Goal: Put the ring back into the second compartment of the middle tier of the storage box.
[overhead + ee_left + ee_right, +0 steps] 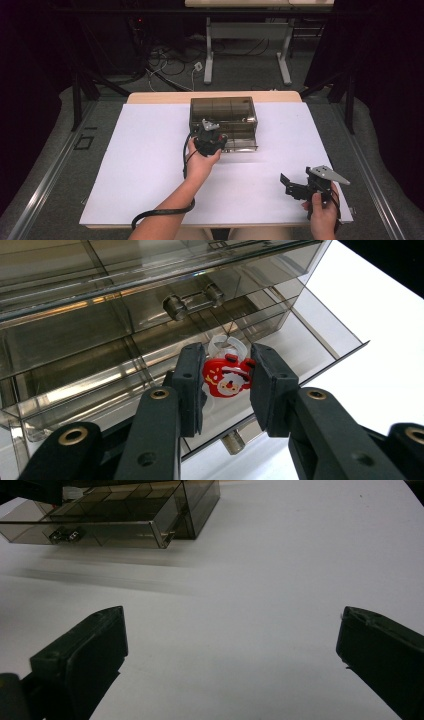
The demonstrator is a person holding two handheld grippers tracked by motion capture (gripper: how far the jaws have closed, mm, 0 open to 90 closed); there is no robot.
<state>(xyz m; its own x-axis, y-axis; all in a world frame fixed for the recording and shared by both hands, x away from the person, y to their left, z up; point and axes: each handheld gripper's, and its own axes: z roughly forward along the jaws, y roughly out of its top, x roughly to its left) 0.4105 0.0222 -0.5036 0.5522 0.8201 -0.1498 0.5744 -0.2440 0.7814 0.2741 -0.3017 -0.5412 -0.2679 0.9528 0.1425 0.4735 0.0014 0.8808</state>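
Santa ring (227,376) clamped in left gripper (226,382) over open drawer (320,347).

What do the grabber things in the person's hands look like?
Both are black. The left gripper has two chunky jaws with brass-coloured screw holes, and a black cable curls from it. The right gripper carries a grey three-cornered plate on top. The person's forearms show no sleeves.

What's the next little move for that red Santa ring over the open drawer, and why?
Probably lower it slightly and release. The left hand-held gripper is shut on the red Santa ring, right above the pulled-out drawer of the smoky plastic organizer, so it looks ready to drop into a compartment.
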